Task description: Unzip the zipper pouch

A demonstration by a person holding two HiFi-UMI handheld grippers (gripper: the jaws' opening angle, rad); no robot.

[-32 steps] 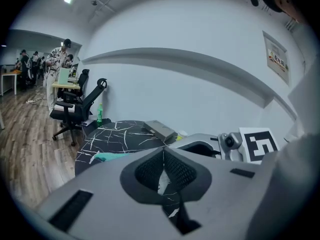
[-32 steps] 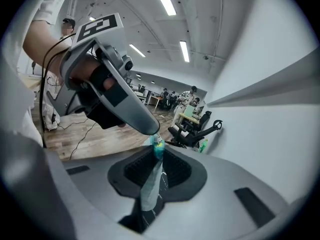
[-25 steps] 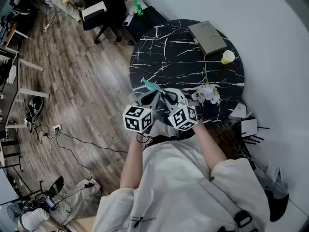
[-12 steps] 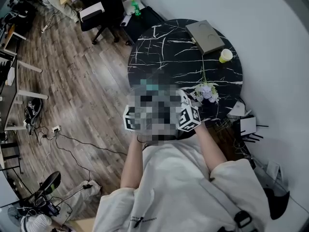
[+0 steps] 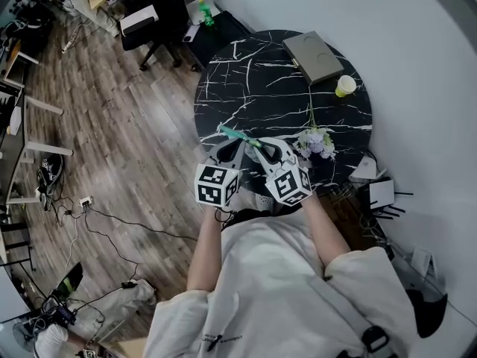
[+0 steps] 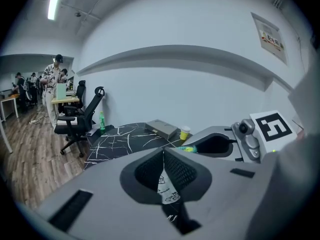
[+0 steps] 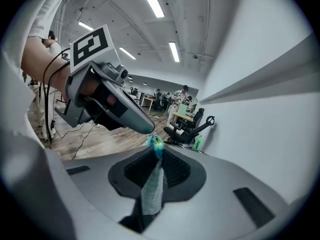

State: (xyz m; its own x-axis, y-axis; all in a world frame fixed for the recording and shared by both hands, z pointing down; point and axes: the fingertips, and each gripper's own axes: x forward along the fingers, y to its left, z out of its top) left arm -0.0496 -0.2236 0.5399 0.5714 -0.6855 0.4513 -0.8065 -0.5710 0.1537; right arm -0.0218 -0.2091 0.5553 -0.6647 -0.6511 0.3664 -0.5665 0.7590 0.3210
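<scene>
Pouch [image 5: 236, 133] mostly hidden by left gripper [image 5: 232, 146], right gripper [image 5: 262, 148]

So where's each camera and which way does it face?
Head view: on head, steeply down at round black marbled table; forearms, left gripper, right gripper show.
Left gripper view: on that gripper, along jaws shut on teal-edged zipper pouch, towards wall.
Right gripper view: on its gripper, jaws shut on pouch, towards office.
Shared: gripper views show each other's gripper.

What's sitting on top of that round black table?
A flat grey box, a yellow cup and pale flowers lie on the table. The left gripper, the right gripper and the pouch they hold cover its near edge.
</scene>
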